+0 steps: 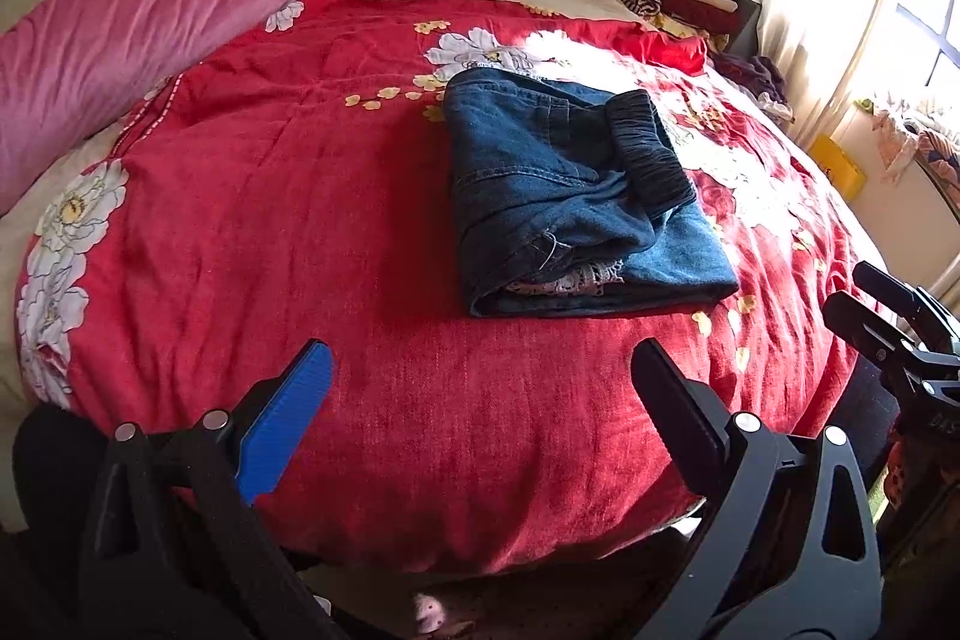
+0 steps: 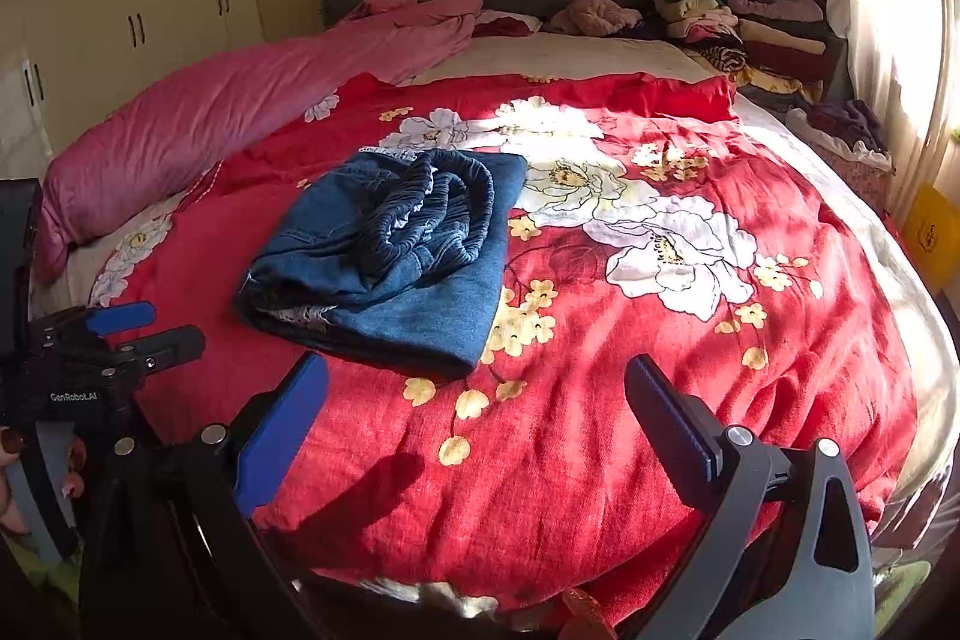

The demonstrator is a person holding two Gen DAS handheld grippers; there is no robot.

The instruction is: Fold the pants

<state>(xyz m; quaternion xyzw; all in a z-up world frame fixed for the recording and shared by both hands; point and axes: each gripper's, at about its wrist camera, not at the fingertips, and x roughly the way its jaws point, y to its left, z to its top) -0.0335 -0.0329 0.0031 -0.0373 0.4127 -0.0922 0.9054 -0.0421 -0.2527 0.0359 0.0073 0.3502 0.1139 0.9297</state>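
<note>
Here the left gripper (image 1: 480,400) and right gripper (image 2: 477,409) both gape wide, holding nothing, short of the folded denim pants (image 1: 570,196) lying on the red floral quilt (image 1: 300,220). "GenRobot.AI" marks the left gripper's body.

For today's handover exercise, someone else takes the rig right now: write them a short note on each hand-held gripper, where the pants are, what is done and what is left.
Left hand-held gripper: open, empty, hovering over the near edge of the bed, apart from the pants.
Right hand-held gripper: open, empty, also over the near edge, to the pants' right.
Pants: blue denim, folded into a compact bundle on the red blanket, waistband on top, nothing gripping them.
Done: the fold looks complete.
Left: probably only tidying; the waistband is bunched and some pale lining shows at the near edge. Perhaps move them to the clothes stack by the headboard.
</note>
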